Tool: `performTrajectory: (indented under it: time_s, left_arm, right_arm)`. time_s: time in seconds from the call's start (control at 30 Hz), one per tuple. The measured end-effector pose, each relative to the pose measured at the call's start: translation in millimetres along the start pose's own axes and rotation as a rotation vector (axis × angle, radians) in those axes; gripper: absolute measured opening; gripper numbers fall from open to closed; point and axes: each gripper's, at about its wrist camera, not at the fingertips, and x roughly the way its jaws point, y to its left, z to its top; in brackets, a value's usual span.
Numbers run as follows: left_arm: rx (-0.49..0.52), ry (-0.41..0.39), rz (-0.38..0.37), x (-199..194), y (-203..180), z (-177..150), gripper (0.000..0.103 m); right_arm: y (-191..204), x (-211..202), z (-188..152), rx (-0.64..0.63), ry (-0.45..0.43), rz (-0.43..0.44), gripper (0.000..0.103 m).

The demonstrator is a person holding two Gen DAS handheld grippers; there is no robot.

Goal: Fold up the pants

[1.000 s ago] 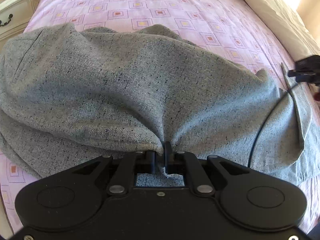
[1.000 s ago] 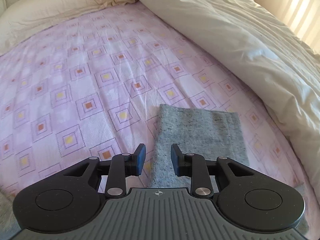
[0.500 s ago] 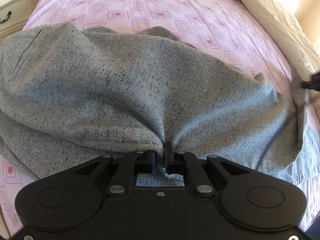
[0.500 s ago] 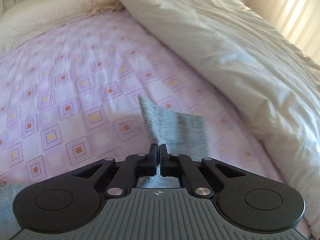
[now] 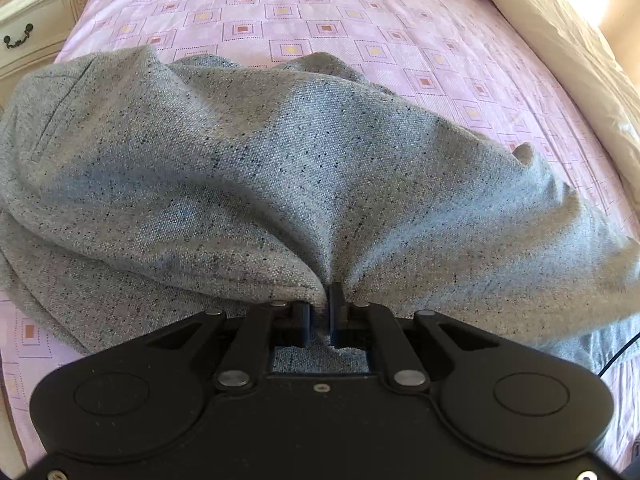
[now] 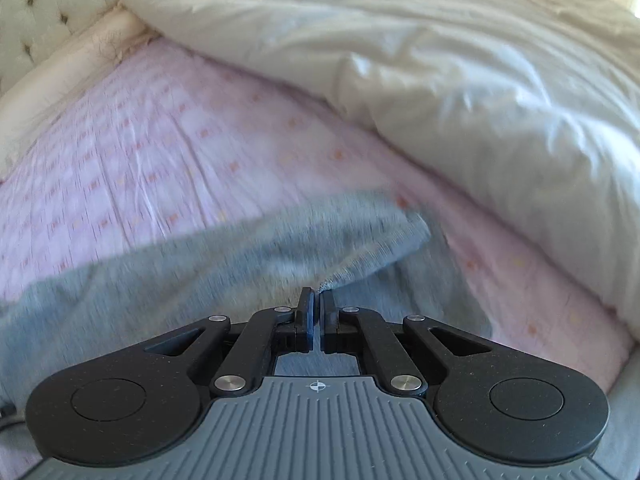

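Observation:
The grey speckled pants lie bunched on the pink patterned bed sheet. My left gripper is shut on a hemmed edge of the pants, and the cloth fans out from its jaws. My right gripper is shut on the end of a grey pant leg, which is lifted and stretches left across the right wrist view, blurred by motion. Neither gripper shows in the other's view.
A cream duvet is piled along the right side of the bed, also in the left wrist view. A tufted headboard and a pillow are at the far end. A white nightstand stands left.
My right gripper closed on the pant leg end, then lifted and carried it, so the leg now stretches across its view. My left gripper kept its grip and shifted little.

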Motion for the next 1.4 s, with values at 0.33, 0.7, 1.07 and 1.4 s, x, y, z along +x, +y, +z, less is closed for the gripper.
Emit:
performTrajectory:
  time_s: [0.33, 0.7, 1.07, 1.4]
  left_arm:
    - [0.025, -0.005, 0.049, -0.2, -17.3, -3.6, 0.012]
    - [0.041, -0.012, 0.068, -0.4, -31.7, -7.2, 0.012]
    - [0.027, -0.148, 0.015, -60.0, -36.0, 4.2, 0.006]
    - [0.08, 0.09, 0.084, -8.1, -38.3, -23.8, 0.006]
  right_arm:
    - [-67.8, 7.8, -15.6, 0.326, -0.097, 0.099, 0.039]
    - [-82.0, 32.7, -24.8, 0.423, -0.087, 0.121, 0.04]
    - [-60.2, -53.2, -9.3, 0.183, -0.315, 0.054, 0.005]
    - [-72.9, 14.3, -43.5, 0.127, -0.129, -0.047, 0.006]
